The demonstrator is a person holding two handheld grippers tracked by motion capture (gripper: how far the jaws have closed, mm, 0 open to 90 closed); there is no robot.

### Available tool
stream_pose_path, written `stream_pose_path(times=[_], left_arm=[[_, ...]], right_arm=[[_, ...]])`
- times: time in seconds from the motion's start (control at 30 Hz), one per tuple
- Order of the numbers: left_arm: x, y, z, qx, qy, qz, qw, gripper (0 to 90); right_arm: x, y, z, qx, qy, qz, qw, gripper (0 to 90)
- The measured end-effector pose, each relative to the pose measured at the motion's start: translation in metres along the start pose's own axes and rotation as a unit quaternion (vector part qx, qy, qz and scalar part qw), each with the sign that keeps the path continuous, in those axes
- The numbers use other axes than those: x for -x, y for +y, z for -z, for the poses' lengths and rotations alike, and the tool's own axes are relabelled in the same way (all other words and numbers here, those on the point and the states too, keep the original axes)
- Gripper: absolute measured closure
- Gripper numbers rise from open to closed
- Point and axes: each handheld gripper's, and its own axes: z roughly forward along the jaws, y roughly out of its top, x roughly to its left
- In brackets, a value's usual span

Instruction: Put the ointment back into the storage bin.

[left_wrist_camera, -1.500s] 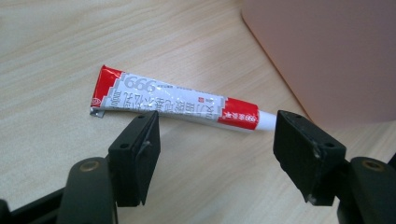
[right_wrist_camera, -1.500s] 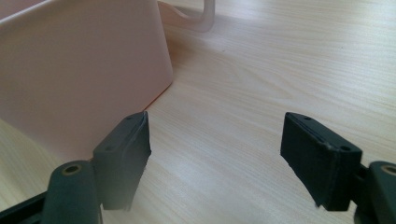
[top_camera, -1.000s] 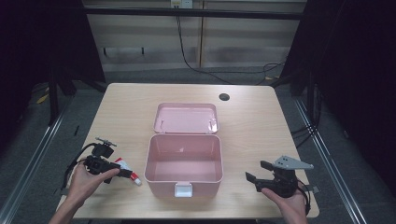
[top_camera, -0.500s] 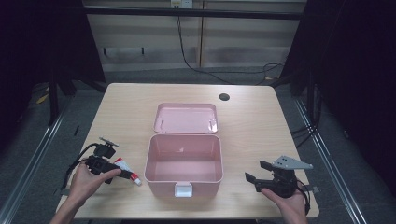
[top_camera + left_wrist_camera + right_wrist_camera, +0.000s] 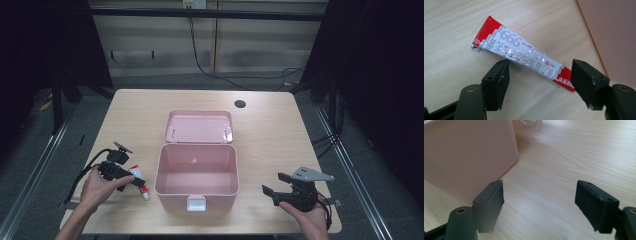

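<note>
The ointment tube (image 5: 521, 58) lies flat near the table's (image 5: 270, 130) left edge, slanting across the left gripper's (image 5: 540, 83) wide-open, empty jaws.

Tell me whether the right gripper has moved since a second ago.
No. In the high view the right gripper sits at the same spot right of the pink box, near the table's front edge.

The left hand (image 5: 97, 186) holds the left gripper (image 5: 136, 180) low and tilted downward, its jaws spread wide with nothing pinched between the pads. The right hand (image 5: 309, 214) holds the right gripper (image 5: 272, 189) roughly level, pointing leftward, jaws gaping wide and apparently empty.
</note>
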Motion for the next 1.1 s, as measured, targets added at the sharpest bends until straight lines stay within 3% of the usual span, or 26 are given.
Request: stream_pose_path(times=[0.23, 0.5, 0.63, 1.1], left_arm=[[0.007, 0.014, -0.009, -0.011, 0.004, -0.008, 0.9999, 32.4], [0.014, 0.022, -0.013, -0.022, 0.037, -0.016, 0.9989, 36.6], [0.015, 0.02, -0.012, -0.015, 0.049, -0.025, 0.9984, 42.3], [0.015, 0.017, -0.009, -0.045, 0.059, -0.068, 0.9949, 62.7]], right_arm=[[0.0, 0.0, 0.0, -0.003, 0.003, -0.001, 1.0, 23.0], [0.0, 0.0, -0.001, -0.005, 0.005, 0.001, 1.0, 23.0], [0.0, -0.001, 0.0, -0.005, 0.005, -0.002, 1.0, 23.0], [0.001, -0.001, -0.001, -0.004, 0.009, -0.005, 0.9999, 23.0]])
